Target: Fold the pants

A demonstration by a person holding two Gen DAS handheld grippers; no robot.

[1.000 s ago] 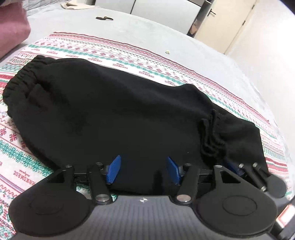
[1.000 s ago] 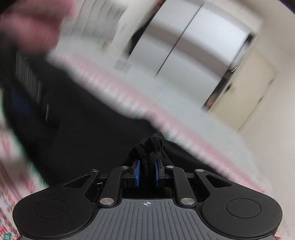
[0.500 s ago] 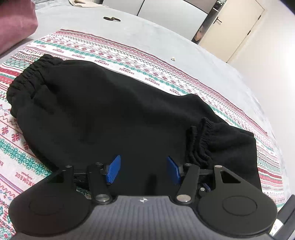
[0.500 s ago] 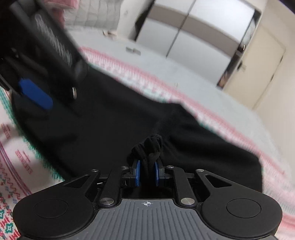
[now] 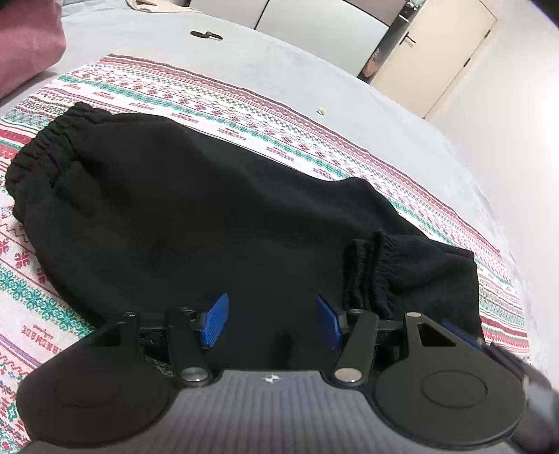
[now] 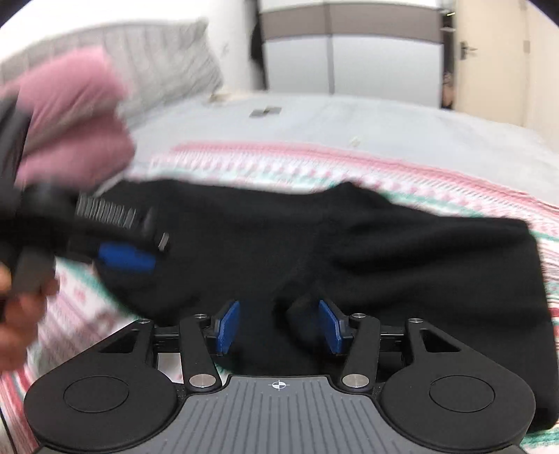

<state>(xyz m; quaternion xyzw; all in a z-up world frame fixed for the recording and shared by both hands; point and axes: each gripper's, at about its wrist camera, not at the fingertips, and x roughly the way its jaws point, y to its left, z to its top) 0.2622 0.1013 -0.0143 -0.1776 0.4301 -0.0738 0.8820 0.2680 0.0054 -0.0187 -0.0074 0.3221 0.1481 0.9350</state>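
The black pants (image 5: 216, 216) lie folded on a patterned blanket (image 5: 244, 104), waistband (image 5: 38, 153) at the left, leg cuffs (image 5: 370, 272) folded over at the right. My left gripper (image 5: 270, 323) is open and empty just above the near edge of the pants. My right gripper (image 6: 279, 324) is open over the black fabric (image 6: 384, 251), holding nothing. The left gripper (image 6: 122, 256) shows blurred at the left of the right wrist view.
The blanket lies on a grey bed (image 5: 279, 52). A pink pillow (image 5: 24, 42) sits at the far left. A small dark object (image 5: 206, 34) and a crumb (image 5: 320, 111) lie on the bed. A wardrobe (image 6: 349, 52) and door (image 5: 450, 52) stand behind.
My right gripper has opened and let go of the bunched cuffs, which now rest on the pants. The left gripper stayed open and shifted slightly.
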